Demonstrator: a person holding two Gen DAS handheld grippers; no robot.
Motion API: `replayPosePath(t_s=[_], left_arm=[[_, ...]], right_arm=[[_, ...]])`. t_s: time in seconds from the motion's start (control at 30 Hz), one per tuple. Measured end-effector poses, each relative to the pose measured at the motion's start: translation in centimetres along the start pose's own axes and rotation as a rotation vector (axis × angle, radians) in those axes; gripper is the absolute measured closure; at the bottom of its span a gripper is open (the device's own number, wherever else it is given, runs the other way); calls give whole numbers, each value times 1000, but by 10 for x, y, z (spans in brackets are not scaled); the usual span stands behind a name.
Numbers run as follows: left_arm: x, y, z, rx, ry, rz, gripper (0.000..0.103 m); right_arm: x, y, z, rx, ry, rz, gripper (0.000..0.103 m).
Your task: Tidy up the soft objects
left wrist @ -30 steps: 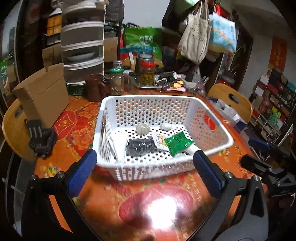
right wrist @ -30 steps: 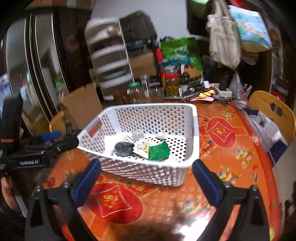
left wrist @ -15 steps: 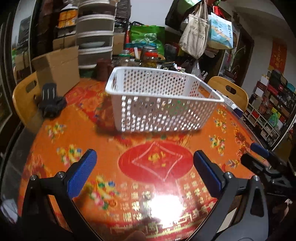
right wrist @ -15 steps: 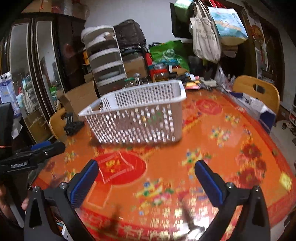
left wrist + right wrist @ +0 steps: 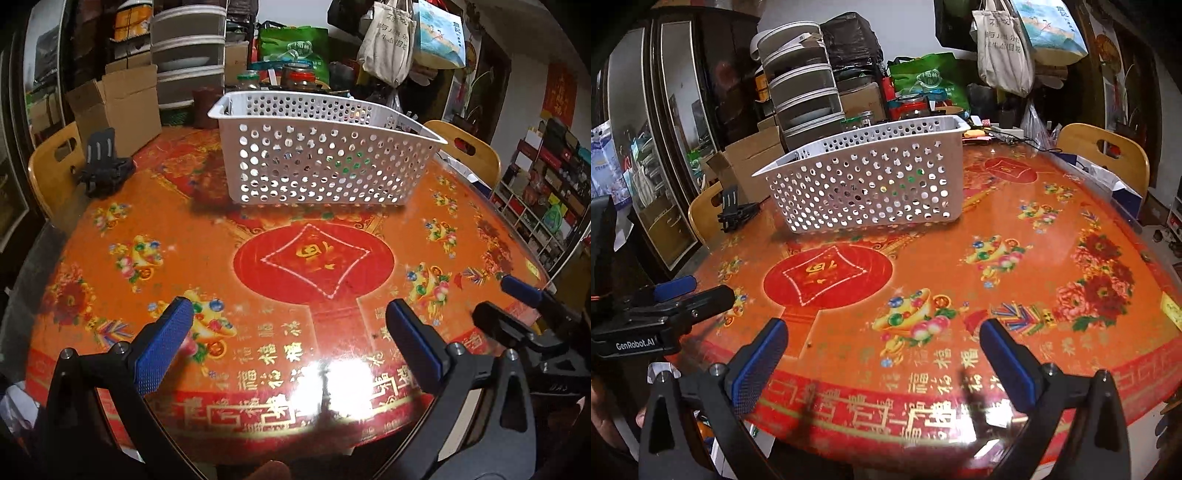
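A white perforated basket (image 5: 321,155) stands on the far half of the round orange table (image 5: 295,280); it also shows in the right wrist view (image 5: 871,177). Its contents are hidden except green and dark bits seen through the holes. My left gripper (image 5: 288,339) is open and empty, low over the table's near edge, well short of the basket. My right gripper (image 5: 882,354) is open and empty, also at the near edge. The right gripper shows at the right of the left wrist view (image 5: 517,317), and the left gripper shows at the left of the right wrist view (image 5: 676,302).
A black clamp-like holder (image 5: 105,166) lies at the table's left edge by a wooden chair (image 5: 51,173). A cardboard box (image 5: 118,107), stacked drawers (image 5: 188,55) and jars (image 5: 295,75) crowd the far side. Another chair (image 5: 465,155) stands right.
Both grippers have pulled back and dropped from above the basket to the table's near edge. The view into the basket is lost; only its side wall shows now.
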State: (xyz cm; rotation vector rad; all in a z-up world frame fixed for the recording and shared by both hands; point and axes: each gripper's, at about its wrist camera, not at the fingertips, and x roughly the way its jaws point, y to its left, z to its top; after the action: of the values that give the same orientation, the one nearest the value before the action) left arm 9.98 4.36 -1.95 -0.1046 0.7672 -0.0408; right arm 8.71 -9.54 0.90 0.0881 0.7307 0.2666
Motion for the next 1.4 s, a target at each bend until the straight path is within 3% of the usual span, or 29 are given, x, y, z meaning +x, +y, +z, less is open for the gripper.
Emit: replayPosePath(t_s=[0.43,0.63,0.93,1.4], left_arm=[[-78,-11,27,35,-114,15,0],[-113,-20,42,48,-125,-2,0],[-160,-32,57,98,-159,44,0],[-172,-26,61,72,-149,21,0]], right_arm=[[-72,10,32,-30,-54,-6,0],[-102,24,52,-83,-85,-30,0],[-135,26,71,-96,-122,-48,0],[-139,26,68,-89,-110,-16,0]])
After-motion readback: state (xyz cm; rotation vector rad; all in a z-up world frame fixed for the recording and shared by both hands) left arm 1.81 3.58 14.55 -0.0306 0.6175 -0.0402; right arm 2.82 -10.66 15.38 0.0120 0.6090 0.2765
